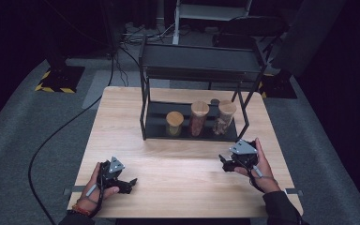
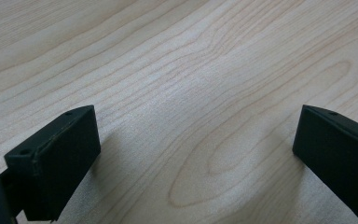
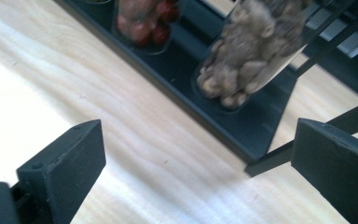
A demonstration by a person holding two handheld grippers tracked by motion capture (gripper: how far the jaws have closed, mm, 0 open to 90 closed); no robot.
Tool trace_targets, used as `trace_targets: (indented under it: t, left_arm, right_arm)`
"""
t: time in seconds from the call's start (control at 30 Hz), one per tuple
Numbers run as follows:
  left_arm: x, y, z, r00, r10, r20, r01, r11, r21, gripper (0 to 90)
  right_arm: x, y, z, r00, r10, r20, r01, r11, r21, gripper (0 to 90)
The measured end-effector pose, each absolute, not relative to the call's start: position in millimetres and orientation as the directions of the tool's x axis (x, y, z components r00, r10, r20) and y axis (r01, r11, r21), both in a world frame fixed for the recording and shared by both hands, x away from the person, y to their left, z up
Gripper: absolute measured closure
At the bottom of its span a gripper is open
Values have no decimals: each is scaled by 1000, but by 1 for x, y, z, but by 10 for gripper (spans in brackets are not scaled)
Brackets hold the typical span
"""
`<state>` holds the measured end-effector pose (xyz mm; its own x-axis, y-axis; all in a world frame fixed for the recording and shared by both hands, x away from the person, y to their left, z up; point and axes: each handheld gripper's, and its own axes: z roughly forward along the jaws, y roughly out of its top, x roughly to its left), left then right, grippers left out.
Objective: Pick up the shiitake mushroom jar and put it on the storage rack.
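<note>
Three glass jars with wooden lids stand on the lower shelf of a black rack [image 1: 159,127]: a short jar [image 1: 174,123], a middle jar [image 1: 199,118] with reddish contents, and a right jar [image 1: 225,117] with brown contents. My right gripper [image 1: 224,162] is low over the table just in front of the rack's right end, open and holding nothing. In the right gripper view its jaws [image 3: 198,125] stand wide apart, facing the brown-filled jar [image 3: 247,56] and the red-filled jar [image 3: 144,21]. My left gripper [image 1: 131,183] rests near the front left, open [image 2: 198,112] over bare wood.
The rack's upper shelf [image 1: 201,61] overhangs the jars, and its slanted leg [image 3: 279,156] crosses in front of the right gripper. A small dark object [image 1: 214,101] sits behind the jars. The wooden table [image 1: 178,164] has bare surface between the two hands. Cables run over the floor at left.
</note>
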<state>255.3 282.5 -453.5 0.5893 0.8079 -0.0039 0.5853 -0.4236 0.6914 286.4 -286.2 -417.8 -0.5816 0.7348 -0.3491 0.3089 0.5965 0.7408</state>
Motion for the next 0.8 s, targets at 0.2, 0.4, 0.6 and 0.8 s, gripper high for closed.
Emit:
trace_targets:
  t: [0.2, 0.4, 0.6, 0.8]
  left_arm:
    - [255, 282, -453, 589, 808, -4, 586, -424, 691, 3]
    - [255, 282, -454, 589, 808, -4, 586, -423, 691, 3]
    - [255, 282, -454, 589, 808, -4, 585, -424, 691, 3]
    - [255, 282, -453, 589, 808, -4, 586, -424, 691, 3]
  right_arm:
    - [283, -289, -427, -590, 723, -358, 323, 618, 716, 29]
    - [278, -293, -432, -586, 725, -363, 338, 625, 704, 29]
    - [271, -303, -441, -587, 720, -370, 352, 639, 684, 29]
    - [267, -309, -445, -593, 718, -364, 368, 645, 670, 29]
